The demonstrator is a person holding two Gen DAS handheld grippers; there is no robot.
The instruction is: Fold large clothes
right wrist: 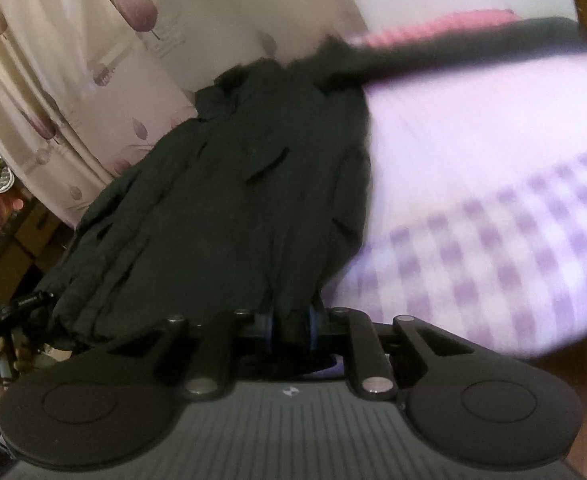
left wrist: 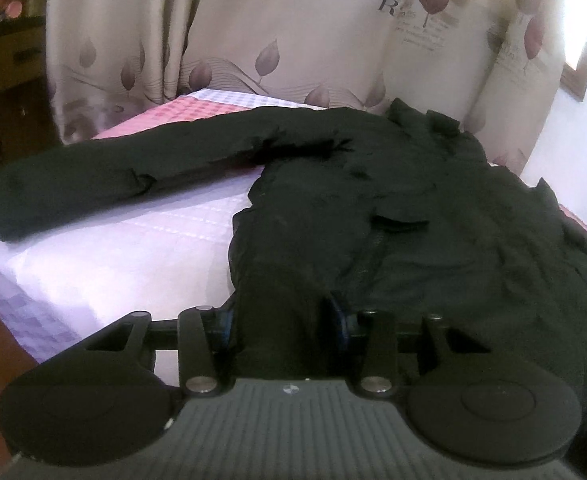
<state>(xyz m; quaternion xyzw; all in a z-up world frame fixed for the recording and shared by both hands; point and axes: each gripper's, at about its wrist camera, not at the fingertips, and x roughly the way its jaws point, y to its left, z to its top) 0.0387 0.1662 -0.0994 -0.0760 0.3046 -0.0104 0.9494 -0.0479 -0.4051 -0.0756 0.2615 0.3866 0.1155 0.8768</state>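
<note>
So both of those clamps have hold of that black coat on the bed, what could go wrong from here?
The left gripper and right gripper each pinch only the hem of the black coat, so the fabric might slip out during a lift. One sleeve lies stretched out sideways across the checked bedsheet; it could drag or bunch up and spoil the fold.

light: dim, window glare top right | right wrist view motion-blurred | fisheye edges bent

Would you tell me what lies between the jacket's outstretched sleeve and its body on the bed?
Only bare checked bedsheet lies between the sleeve and the jacket body, clearest in the left wrist view.
</note>
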